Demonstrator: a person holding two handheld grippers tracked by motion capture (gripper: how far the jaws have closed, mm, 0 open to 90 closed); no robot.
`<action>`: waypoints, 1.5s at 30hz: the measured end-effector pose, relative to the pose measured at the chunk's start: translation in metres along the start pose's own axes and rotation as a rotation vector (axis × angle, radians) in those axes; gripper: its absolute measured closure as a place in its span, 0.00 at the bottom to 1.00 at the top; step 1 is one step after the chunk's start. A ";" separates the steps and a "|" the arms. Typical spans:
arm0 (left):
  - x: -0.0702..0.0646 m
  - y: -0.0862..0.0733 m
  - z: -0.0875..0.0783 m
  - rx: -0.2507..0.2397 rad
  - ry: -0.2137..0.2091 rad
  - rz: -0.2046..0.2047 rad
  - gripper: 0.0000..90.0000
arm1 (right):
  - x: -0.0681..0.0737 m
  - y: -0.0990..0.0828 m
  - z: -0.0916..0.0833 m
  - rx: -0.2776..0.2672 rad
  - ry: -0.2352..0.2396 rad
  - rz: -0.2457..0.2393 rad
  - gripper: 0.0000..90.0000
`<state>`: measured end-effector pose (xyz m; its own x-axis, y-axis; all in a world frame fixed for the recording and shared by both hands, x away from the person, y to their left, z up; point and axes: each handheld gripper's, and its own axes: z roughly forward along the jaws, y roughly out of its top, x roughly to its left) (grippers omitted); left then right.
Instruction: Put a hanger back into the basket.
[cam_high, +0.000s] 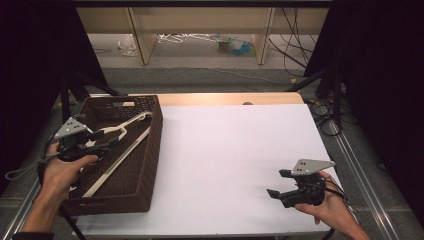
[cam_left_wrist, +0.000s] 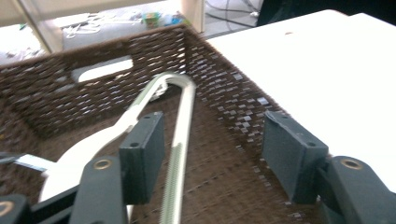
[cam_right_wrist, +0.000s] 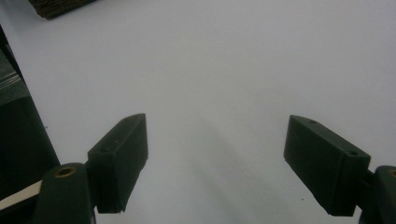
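Observation:
A white clothes hanger lies slanted inside a dark brown woven basket at the table's left side. My left gripper hovers over the basket's left part, held in a hand. In the left gripper view its jaws stand open with the hanger's thin bar running up between them, nearer the left pad and not pressed. The basket wall has a handle slot. My right gripper rests low over the white tabletop at the front right, open with nothing between its pads.
The white table surface stretches between basket and right gripper. A corner of the basket peeks in at the top left of the right gripper view. Beyond the table are wooden furniture legs, floor cables and black curtains on both sides.

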<state>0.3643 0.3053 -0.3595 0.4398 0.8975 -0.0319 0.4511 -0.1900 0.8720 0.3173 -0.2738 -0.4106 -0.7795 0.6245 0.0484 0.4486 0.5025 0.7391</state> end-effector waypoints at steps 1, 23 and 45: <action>-0.005 0.000 0.000 -0.005 -0.009 0.004 0.42 | 0.000 0.000 0.000 -0.001 -0.004 -0.002 0.25; -0.095 -0.012 0.003 -0.124 -0.159 0.115 0.30 | 0.000 -0.002 0.005 -0.064 -0.020 0.005 0.20; -0.137 -0.039 0.006 -0.160 -0.242 0.125 0.18 | 0.007 -0.007 0.011 -0.160 -0.029 0.025 0.19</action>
<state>0.2913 0.1871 -0.3917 0.6651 0.7465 -0.0181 0.2623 -0.2108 0.9417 0.3135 -0.2663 -0.4224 -0.7548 0.6540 0.0507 0.3907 0.3861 0.8356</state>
